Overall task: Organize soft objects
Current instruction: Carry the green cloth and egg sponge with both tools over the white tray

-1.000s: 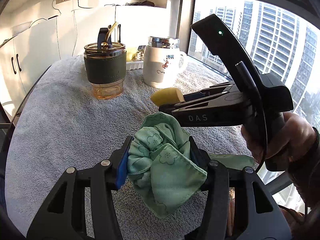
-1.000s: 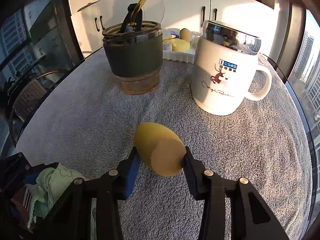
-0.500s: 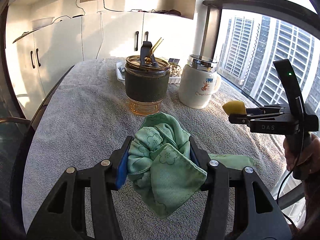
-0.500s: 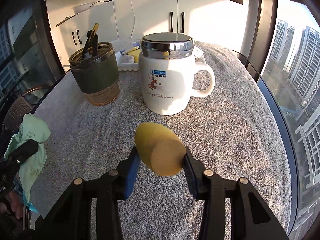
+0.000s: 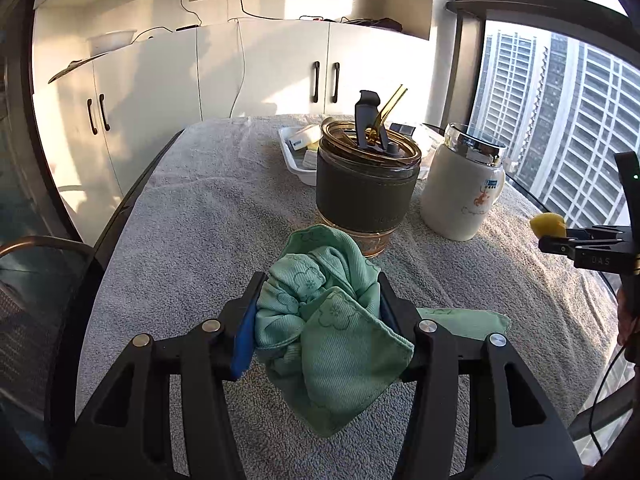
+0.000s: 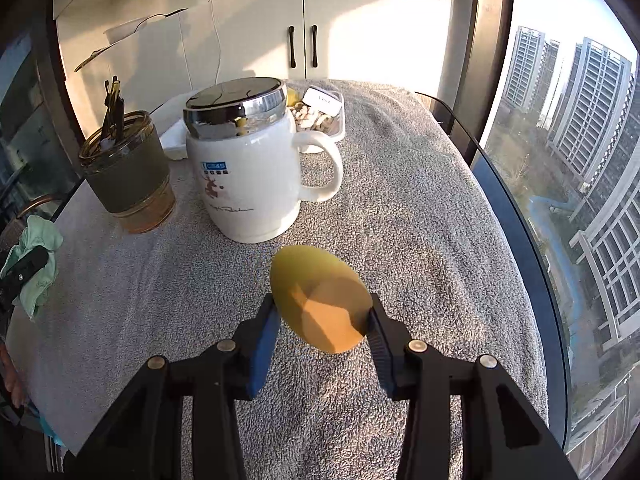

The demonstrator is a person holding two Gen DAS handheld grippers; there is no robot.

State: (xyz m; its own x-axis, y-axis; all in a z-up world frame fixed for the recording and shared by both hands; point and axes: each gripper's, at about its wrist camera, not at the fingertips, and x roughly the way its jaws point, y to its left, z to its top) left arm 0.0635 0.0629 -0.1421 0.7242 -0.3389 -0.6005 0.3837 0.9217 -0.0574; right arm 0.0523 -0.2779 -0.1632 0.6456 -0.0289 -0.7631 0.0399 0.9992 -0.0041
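Cloth and sponge carried clear of the counter, one in each tool. The left tool [image 5: 318, 320] was closed on a bunched green cloth [image 5: 320, 332], its pads pressing the folds from both sides so that a loose corner hung below the jaws; gathering the fabric this way probably kept it from trailing across the towel-covered counter [image 5: 192, 224]. The right tool [image 6: 322, 320] was clamped nearly to its narrowest on a yellow egg-shaped sponge [image 6: 320, 300], gripped across its short axis with the rounded end pointing forward, a hold that should suit setting it down end first.

Both soft objects hung above the near half of the counter, the cloth toward the left edge and the sponge toward the right, window-side edge. Between them and the far edge stood a glass tumbler with a dark sleeve [image 5: 368, 192], holding a straw and a dark utensil, and a lidded white mug [image 6: 244, 168] with its handle turned toward the window. Behind these lay a shallow white tray [image 6: 336, 116] of small items, which may be the destination; reaching it would mean passing around or over the two vessels.
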